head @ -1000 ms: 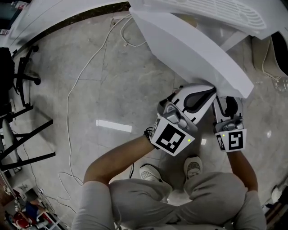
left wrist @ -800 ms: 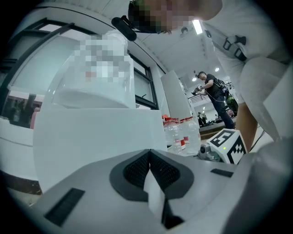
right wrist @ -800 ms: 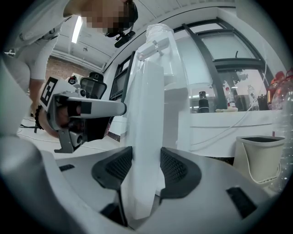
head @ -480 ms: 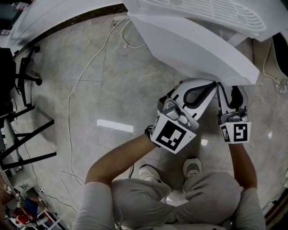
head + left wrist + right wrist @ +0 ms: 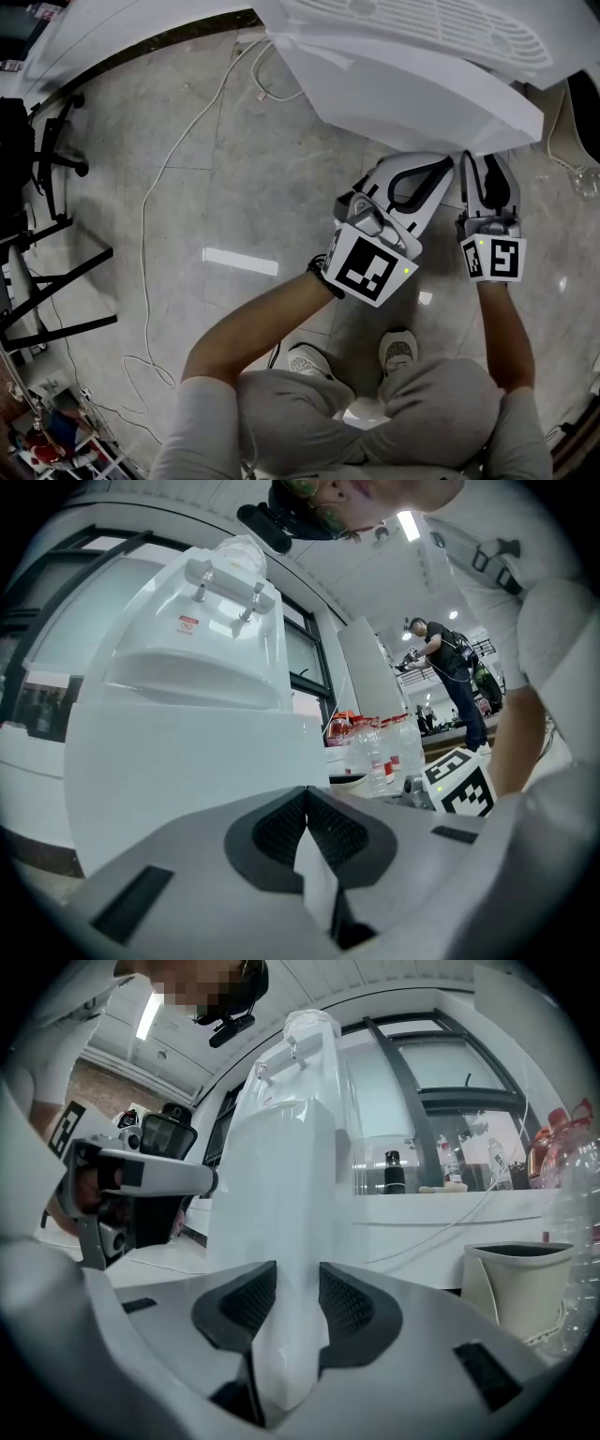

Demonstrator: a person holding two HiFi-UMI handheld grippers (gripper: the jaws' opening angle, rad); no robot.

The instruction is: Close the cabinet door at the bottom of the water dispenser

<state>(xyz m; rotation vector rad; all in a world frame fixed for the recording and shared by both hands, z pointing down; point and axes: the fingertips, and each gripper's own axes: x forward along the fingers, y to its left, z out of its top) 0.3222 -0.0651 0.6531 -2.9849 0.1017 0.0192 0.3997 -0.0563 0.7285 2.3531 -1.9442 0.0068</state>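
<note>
Near the cabinet door (image 5: pixel 403 94), left tongs (image 5: pixel 306 808) point level.

No word or number can be read anywhere. The water dispenser (image 5: pixel 187 649) bears a small red sticker (image 5: pixel 189 623) by its taps — its print is too fine to make out. The bottles (image 5: pixel 375 747) show blurred red labels. The left-hand cube (image 5: pixel 367 265) and right-hand cube (image 5: pixel 494 258) carry black-and-white square patterns, no letters.
</note>
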